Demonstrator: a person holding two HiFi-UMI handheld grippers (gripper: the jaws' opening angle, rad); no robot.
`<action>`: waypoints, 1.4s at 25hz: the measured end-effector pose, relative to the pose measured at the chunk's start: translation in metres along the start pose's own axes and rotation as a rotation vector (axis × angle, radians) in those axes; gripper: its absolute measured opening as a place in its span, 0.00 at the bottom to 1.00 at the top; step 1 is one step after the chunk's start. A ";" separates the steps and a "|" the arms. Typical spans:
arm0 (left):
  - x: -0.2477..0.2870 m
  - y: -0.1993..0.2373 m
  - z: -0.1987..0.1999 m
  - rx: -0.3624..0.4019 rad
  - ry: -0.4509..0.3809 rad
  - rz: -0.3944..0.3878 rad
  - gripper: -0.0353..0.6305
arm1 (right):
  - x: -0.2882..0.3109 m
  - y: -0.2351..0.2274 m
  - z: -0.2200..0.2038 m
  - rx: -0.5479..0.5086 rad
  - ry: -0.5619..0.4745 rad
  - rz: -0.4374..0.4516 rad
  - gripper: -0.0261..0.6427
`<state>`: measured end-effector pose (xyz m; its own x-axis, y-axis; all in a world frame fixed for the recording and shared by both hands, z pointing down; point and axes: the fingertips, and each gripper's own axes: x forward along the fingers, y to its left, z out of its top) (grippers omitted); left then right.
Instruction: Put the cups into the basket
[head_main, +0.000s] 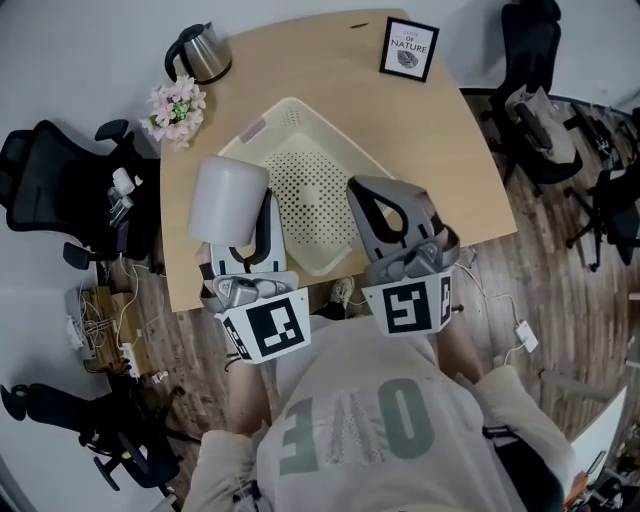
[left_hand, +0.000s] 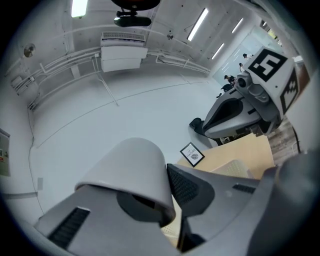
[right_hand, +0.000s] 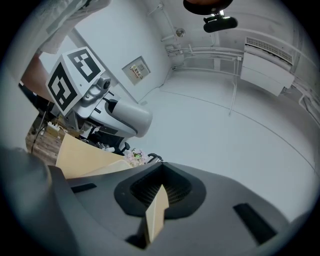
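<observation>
Left claw (left_hand: 165, 192): gripped a pale grey plastic cup (left_hand: 132, 170).
Cream perforated plastic basket (head_main: 250, 135): just right of it; you needed a low release.
Right claw (right_hand: 159, 195): closed, empty.

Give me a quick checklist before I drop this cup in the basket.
1. Grip: ok, the left gripper is shut on the cup.
2. Room in the basket: ok, it is empty.
3. Cup over basket: not ok, it hangs at the left rim, not the middle.
4. Right gripper out of the way: not ok. It is shut and empty, but overlaps the basket's right side in the head view.
5. Height above basket: cannot tell.
</observation>
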<state>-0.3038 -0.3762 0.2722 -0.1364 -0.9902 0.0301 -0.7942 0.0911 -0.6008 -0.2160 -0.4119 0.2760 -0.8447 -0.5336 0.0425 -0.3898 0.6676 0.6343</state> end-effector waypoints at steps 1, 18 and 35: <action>0.006 -0.001 -0.004 -0.001 0.011 -0.020 0.13 | 0.002 -0.002 -0.002 -0.003 0.005 -0.008 0.04; 0.099 -0.089 -0.107 0.466 0.386 -0.660 0.13 | 0.004 -0.029 -0.036 0.033 0.122 -0.102 0.04; 0.093 -0.162 -0.230 1.018 0.705 -1.121 0.13 | 0.006 -0.028 -0.062 0.072 0.186 -0.108 0.04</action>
<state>-0.3242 -0.4585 0.5557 -0.2514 -0.2492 0.9353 -0.0311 -0.9637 -0.2651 -0.1874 -0.4659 0.3062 -0.7170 -0.6860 0.1236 -0.5047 0.6332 0.5868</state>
